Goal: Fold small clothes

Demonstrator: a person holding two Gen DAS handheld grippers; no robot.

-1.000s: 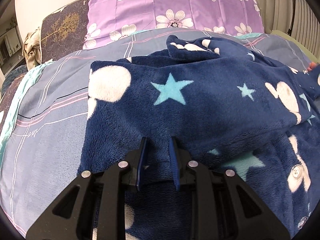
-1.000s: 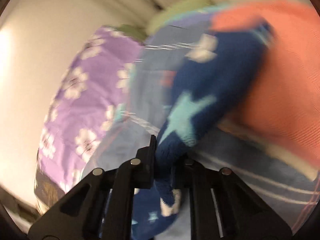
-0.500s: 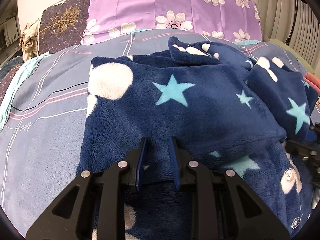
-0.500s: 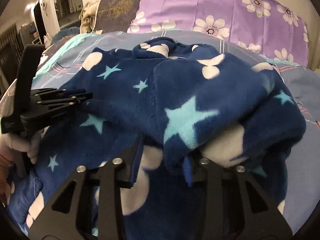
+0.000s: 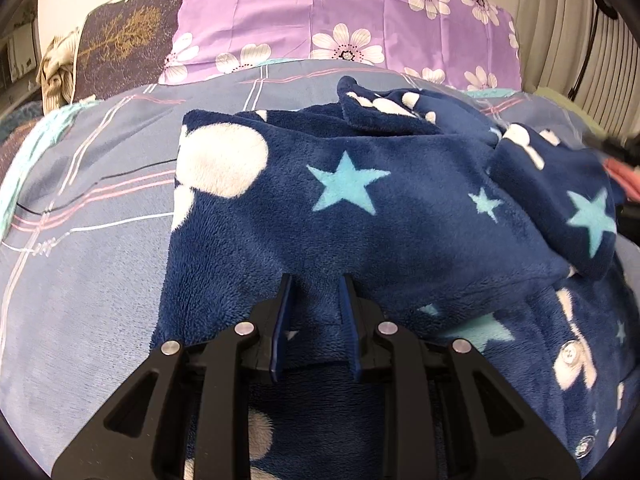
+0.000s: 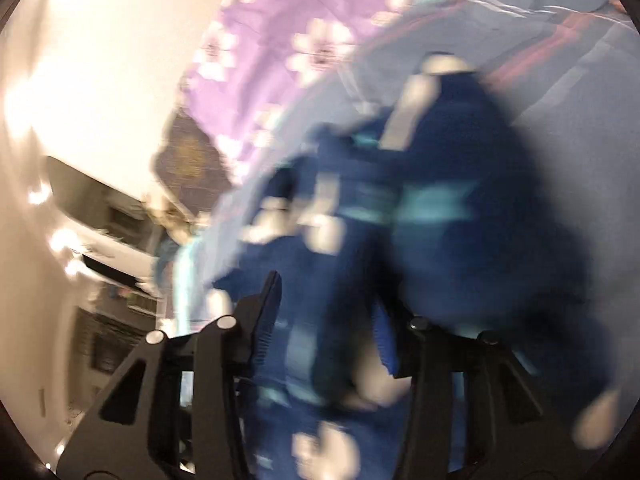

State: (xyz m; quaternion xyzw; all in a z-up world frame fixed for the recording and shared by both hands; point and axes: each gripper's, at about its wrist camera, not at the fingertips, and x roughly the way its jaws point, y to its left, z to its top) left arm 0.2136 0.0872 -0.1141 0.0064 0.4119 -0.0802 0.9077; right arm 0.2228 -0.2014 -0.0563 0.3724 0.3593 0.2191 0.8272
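A: Nearest first. Left gripper [image 5: 316, 300] sits low over the fleece garment [image 5: 360, 208], fingers [image 5: 282, 320] slightly parted, resting on the near hem with nothing visibly pinched. Same pose as a second ago.

B: And the right?

A: Right gripper [image 6: 326, 320] view is smeared with motion. Half a second ago it had the right sleeve [image 5: 576, 208] between its fingers and had laid it across the garment's body; now the fingers stand spread, blue fleece bunched in front of them. Whether any cloth is caught there, I cannot tell from the blur.

B: Where does the garment lie?

A: Flat on the bed [image 5: 88, 208], centred. Left sleeve folded across the garment's chest, right sleeve lapped over its right edge, collar bunched at the far side. Buttons [image 5: 567, 356] show at the garment's near right. Beyond the collar: purple flowered pillow [image 5: 344, 20]; a dark pillow [image 5: 124, 44] to its left.

B: Meaning?

A: Both sleeves look turned in. My judgement: sleeve step finished, right hand pulling clear; next, the hem-to-collar fold.
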